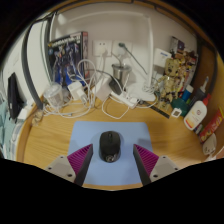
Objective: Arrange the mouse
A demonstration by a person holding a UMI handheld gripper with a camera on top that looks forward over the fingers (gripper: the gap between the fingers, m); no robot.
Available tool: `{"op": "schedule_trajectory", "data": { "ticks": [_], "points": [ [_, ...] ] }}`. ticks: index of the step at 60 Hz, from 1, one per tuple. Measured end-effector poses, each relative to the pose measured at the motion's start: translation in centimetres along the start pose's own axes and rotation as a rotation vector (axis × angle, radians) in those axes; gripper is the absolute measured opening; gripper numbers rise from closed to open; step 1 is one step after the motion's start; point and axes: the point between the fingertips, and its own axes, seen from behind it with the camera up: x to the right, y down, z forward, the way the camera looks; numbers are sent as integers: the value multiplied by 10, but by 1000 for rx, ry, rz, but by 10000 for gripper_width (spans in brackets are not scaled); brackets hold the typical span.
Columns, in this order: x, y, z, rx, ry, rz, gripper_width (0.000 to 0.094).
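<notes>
— Where are we, would we say?
— At a home desk, a hobby corner. We see a wooden desktop (45, 140) with a blue mouse mat (112, 150) and a black mouse (109, 146).
— And behind it?
— White cables and chargers (95, 92) in a tangle, a model-kit box (67, 55), and small figures (178, 70) along the wall.
</notes>
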Motion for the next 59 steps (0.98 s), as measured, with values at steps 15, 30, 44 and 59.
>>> {"op": "schedule_trajectory", "data": {
  "ticks": [15,30,44,59],
  "points": [
    [-27,-41,-135,124,-15,29,803],
    [-51,-58,-246,232,-31,-18,805],
    [-57,-44,-301,285,-32,-7,803],
    [-53,-19,-329,289,-19,-9,805]
  ]
}}
